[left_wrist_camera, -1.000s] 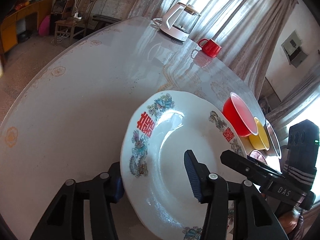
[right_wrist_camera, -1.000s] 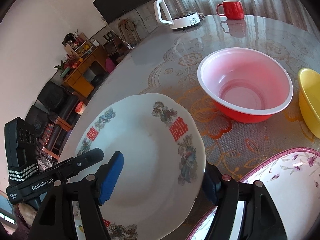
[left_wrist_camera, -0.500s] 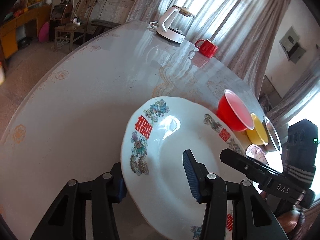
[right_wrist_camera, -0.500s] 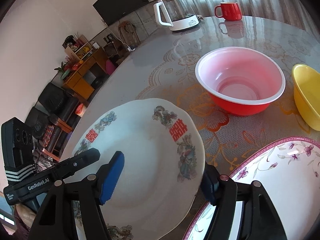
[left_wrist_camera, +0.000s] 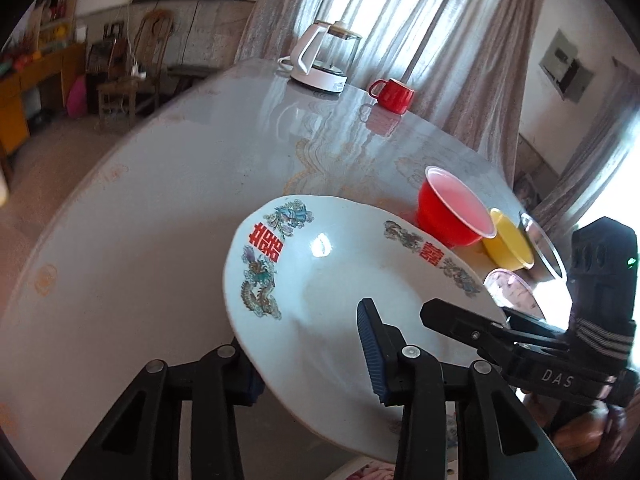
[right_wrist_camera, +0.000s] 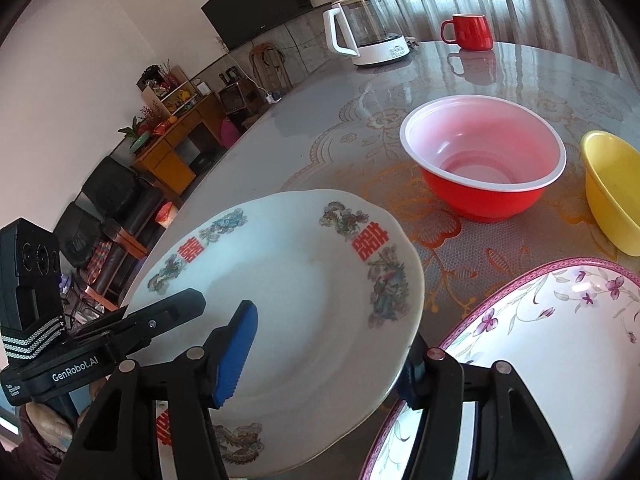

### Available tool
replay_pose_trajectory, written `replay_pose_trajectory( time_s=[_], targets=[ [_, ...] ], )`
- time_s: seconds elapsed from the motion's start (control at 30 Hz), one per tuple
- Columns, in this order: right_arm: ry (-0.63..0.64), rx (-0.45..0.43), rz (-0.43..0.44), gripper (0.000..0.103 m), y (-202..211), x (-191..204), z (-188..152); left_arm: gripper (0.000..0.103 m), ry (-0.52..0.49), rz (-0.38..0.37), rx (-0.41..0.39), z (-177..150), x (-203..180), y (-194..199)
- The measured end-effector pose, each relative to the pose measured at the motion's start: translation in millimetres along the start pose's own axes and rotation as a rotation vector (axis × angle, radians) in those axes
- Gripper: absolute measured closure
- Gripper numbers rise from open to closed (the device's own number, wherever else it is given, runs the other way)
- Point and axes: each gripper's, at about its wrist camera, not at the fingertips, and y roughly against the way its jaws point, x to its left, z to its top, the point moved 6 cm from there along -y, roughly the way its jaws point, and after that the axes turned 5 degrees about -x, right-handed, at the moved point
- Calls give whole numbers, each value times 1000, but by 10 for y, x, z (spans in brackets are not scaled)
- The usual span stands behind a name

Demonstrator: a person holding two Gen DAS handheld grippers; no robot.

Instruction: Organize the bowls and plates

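A white plate with red characters and dragon prints [left_wrist_camera: 320, 280] is held above the round table by both grippers. My left gripper [left_wrist_camera: 312, 364] is shut on its near rim, one finger above and one below. My right gripper [right_wrist_camera: 324, 356] is shut on the opposite rim of the same plate [right_wrist_camera: 288, 280]. A purple-flowered plate [right_wrist_camera: 540, 344] lies on the table just right of it. A red bowl [right_wrist_camera: 484, 160] and a yellow bowl [right_wrist_camera: 612, 188] stand beyond, also in the left wrist view as the red bowl [left_wrist_camera: 452, 212] and yellow bowl [left_wrist_camera: 508, 244].
A white kettle [left_wrist_camera: 320, 60] and a red mug [left_wrist_camera: 392, 96] stand at the table's far side by the curtains. A glass bowl rim [left_wrist_camera: 540, 240] shows behind the yellow bowl. The glass tabletop [left_wrist_camera: 160, 200] stretches to the left. Chairs and cabinets stand beyond the table.
The plate, held by both grippers, has risen off the table and shifted slightly toward the flowered plate; the bowls look farther away in the left wrist view.
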Motion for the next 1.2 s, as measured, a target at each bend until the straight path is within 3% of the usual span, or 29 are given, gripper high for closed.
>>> replay_pose_trajectory(
  time_s=[0.2, 0.4, 0.83, 1.2],
  targets=[
    [86, 1, -51, 42, -50, 47, -2, 64, -25, -1, -22, -39, -51, 73],
    [90, -15, -59, 43, -20, 28, -22, 64, -37, 3, -32, -71, -77, 108],
    [101, -146, -56, 43, 455, 71, -2, 63, -70, -52, -97, -64, -387, 420],
    [20, -113, -72, 52, 399, -190, -100, 62, -14, -67, -15, -193, -415, 161]
  ],
)
